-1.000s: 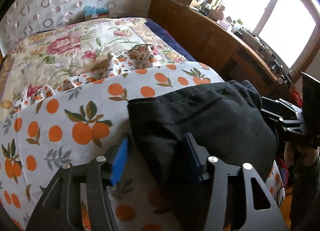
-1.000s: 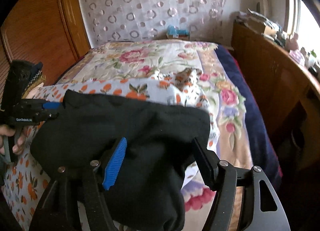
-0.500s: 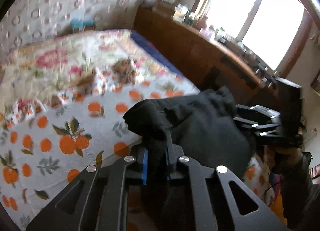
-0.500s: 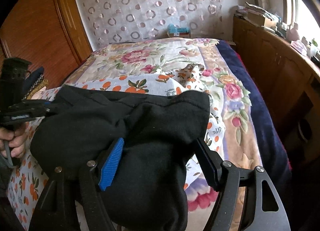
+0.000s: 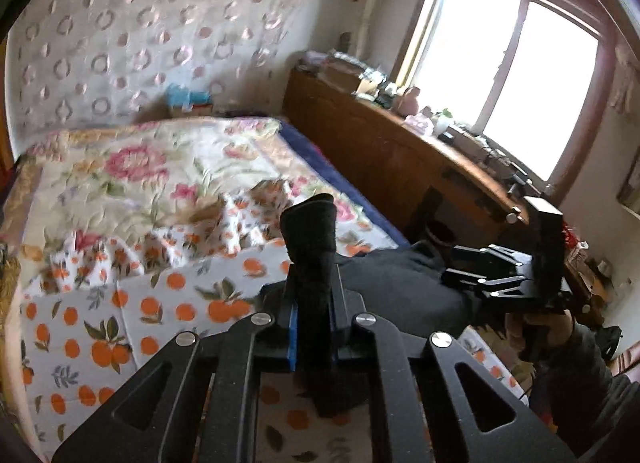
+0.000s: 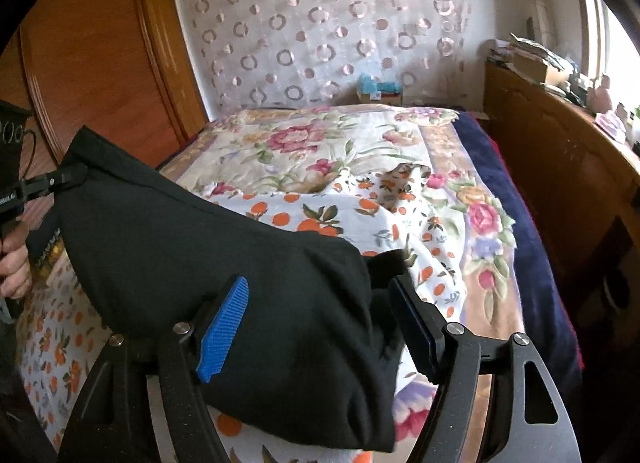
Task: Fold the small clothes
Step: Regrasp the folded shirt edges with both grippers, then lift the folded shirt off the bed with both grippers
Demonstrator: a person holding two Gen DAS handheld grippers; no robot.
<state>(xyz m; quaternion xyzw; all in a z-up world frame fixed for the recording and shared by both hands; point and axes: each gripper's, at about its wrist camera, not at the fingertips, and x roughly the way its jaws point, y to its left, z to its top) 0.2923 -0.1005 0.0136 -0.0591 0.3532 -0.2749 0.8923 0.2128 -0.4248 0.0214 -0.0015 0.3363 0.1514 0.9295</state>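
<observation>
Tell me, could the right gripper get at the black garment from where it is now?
Probably yes: the black garment already lies between the right gripper's spread blue pads, nothing blocking; the left gripper pinches its other end.

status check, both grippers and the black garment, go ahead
Left hand-held gripper shut on black garment, corner raised. Right hand-held gripper jaws wide, garment bunched between its pads. Orange-print sheet beneath, nothing in the way.
</observation>
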